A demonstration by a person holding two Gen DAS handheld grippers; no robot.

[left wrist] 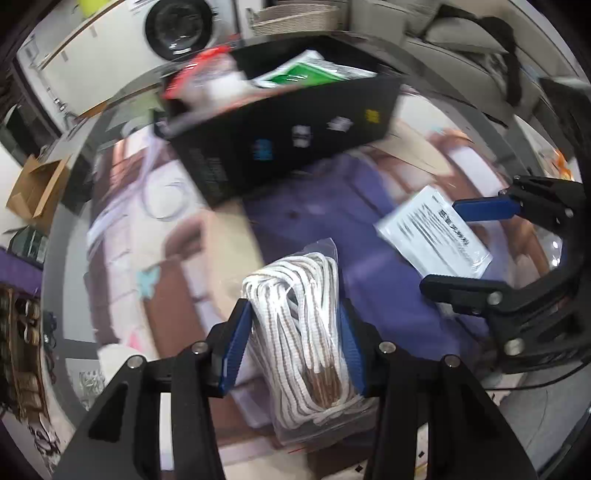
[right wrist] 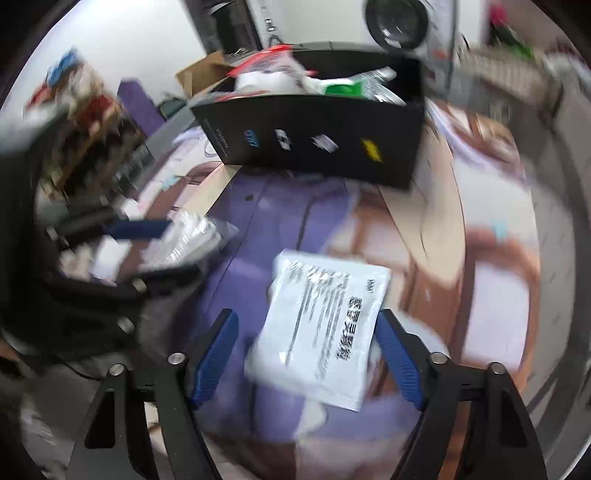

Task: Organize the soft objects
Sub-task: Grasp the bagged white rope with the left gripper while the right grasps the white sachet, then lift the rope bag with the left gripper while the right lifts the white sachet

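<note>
A clear bag of coiled white rope point(left wrist: 299, 332) lies on the purple cloth point(left wrist: 332, 210), and my left gripper point(left wrist: 293, 306) is shut on it, a blue pad pressing each side. The same bag point(right wrist: 192, 236) shows blurred at the left of the right wrist view, in the left gripper point(right wrist: 181, 247). A flat white printed packet point(right wrist: 321, 328) lies between the fingers of my right gripper point(right wrist: 306, 314), which is open; its right pad is at the packet's edge and the left pad stands clear of it. From the left wrist view, that packet point(left wrist: 432, 232) and right gripper point(left wrist: 441, 246) are at the right.
A black open box point(left wrist: 295, 140) point(right wrist: 314, 147) stands beyond both grippers, holding a green and white packet point(left wrist: 306, 72) and a red-trimmed bag point(left wrist: 207, 77). A cardboard box point(left wrist: 33, 192) sits far left. A washing machine point(left wrist: 181, 26) and a woven basket point(left wrist: 291, 18) are behind.
</note>
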